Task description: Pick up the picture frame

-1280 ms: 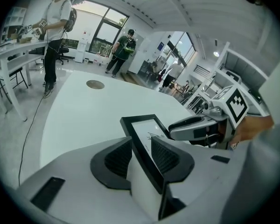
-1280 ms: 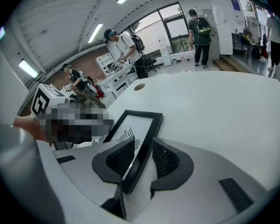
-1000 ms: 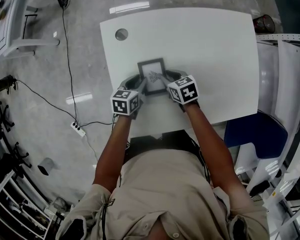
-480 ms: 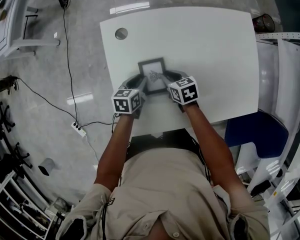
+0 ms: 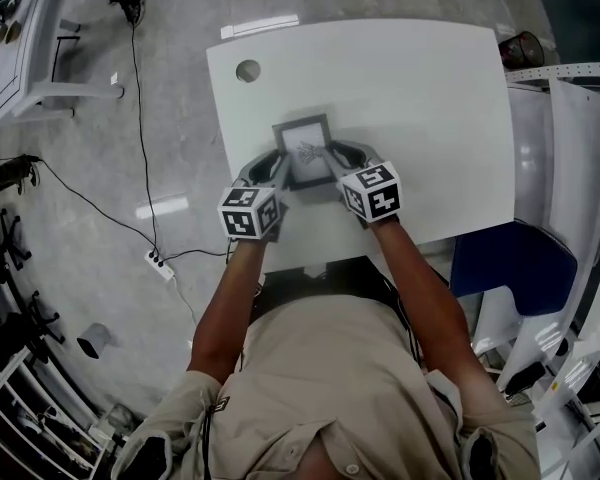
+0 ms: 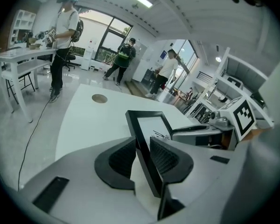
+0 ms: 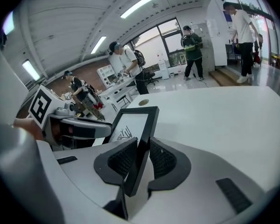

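1. My left gripper (image 6: 142, 157) is closed on the left edge of the picture frame (image 6: 150, 125), and my right gripper (image 7: 139, 158) clamps its right edge.
2. The frame seems tilted just above the white table (image 5: 430, 88), though I can't confirm clearance.
3. I should raise both sides evenly, with a steady squeeze.

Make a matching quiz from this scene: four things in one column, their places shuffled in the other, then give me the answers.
Things:
1. left gripper
2. right gripper
3. round hole
4. power strip

Places:
A. on the floor, left of the table
B. shut on the right edge of the picture frame
C. near the table's far left corner
D. shut on the picture frame's left edge

Pairs: 1-D, 2-B, 3-C, 4-A.
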### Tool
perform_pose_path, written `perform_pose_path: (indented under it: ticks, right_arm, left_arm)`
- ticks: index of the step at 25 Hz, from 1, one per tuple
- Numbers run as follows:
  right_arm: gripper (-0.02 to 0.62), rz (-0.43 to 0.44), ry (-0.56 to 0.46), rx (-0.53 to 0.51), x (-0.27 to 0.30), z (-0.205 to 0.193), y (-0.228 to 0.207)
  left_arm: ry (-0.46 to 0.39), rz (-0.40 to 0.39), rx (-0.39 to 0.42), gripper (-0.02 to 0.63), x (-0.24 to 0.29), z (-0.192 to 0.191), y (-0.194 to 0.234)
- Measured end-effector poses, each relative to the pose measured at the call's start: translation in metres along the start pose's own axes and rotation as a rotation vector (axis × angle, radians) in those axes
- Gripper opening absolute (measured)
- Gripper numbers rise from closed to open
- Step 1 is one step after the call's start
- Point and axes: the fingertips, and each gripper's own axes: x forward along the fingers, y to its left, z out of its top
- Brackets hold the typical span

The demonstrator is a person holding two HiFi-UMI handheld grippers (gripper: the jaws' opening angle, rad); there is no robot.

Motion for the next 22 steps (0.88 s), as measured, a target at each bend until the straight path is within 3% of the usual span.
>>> perform_pose_path:
  ticks: [22]
  right_arm:
    - [0.091,-0.074,-0.359,-0.242,-0.108,0.135,0.107]
  left_arm:
    - [-0.351,-0.077,0.145,0.097,-0.143,0.123,-0.048]
